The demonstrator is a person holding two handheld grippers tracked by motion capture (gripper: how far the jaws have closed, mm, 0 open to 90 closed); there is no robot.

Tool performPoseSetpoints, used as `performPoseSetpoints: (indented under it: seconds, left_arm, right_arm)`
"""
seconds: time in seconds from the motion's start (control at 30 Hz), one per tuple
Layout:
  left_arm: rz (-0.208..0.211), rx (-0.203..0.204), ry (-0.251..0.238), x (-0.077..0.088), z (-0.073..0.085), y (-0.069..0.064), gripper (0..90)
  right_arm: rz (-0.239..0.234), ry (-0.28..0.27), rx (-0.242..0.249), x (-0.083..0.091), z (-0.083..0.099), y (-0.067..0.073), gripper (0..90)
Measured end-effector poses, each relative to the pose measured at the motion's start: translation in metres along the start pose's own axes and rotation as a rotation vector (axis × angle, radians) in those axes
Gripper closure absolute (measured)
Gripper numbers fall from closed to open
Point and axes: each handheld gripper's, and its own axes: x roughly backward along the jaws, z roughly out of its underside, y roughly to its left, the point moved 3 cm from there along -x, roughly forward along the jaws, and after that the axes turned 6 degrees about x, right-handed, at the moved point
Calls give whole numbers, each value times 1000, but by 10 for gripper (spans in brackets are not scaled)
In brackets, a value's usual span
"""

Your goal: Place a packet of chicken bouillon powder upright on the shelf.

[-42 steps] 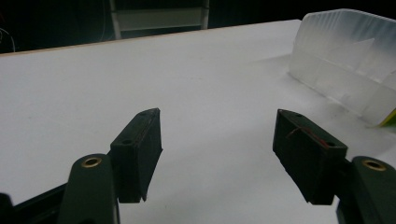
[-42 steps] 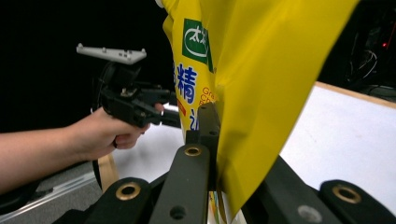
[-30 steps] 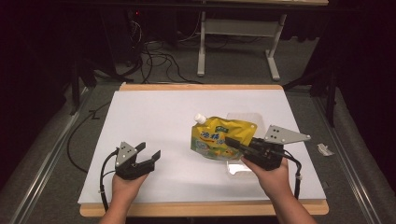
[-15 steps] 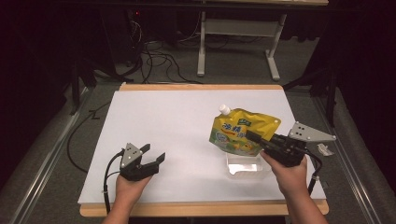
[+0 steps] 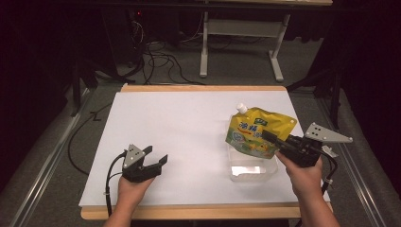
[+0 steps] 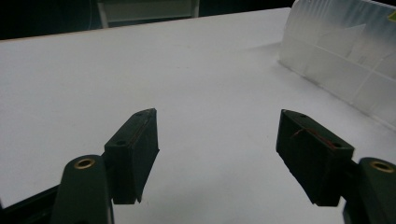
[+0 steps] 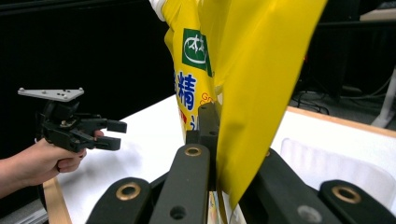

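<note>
**Pouch lifted clear, held over the tub**

Shifted right and raised since a second ago: yellow spouted pouch, now hanging above the clear plastic container rather than lying on the table. Pinched at its lower edge in the shut jaws of the right gripper, spout up and tilted left, probably so the bag can be lowered straight into the tub. Parked near the front-left of the white table, the left gripper: jaws apart, nothing between them, likely waiting to steady the container.
</note>
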Motion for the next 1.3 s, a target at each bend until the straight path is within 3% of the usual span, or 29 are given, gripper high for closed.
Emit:
performPoseSetpoints:
  seconds: [0.4, 0.97, 1.3]
  left_arm:
    - [7, -12, -7, 5, 0, -1, 295]
    - [21, -21, -7, 4, -2, -2, 291]
    - [20, -19, -15, 5, -3, -2, 291]
  right_arm:
    - [39, 27, -26, 11, 19, -2, 900]
    - [49, 30, -30, 14, 24, 2, 900]
    - [52, 61, -29, 11, 32, 3, 900]
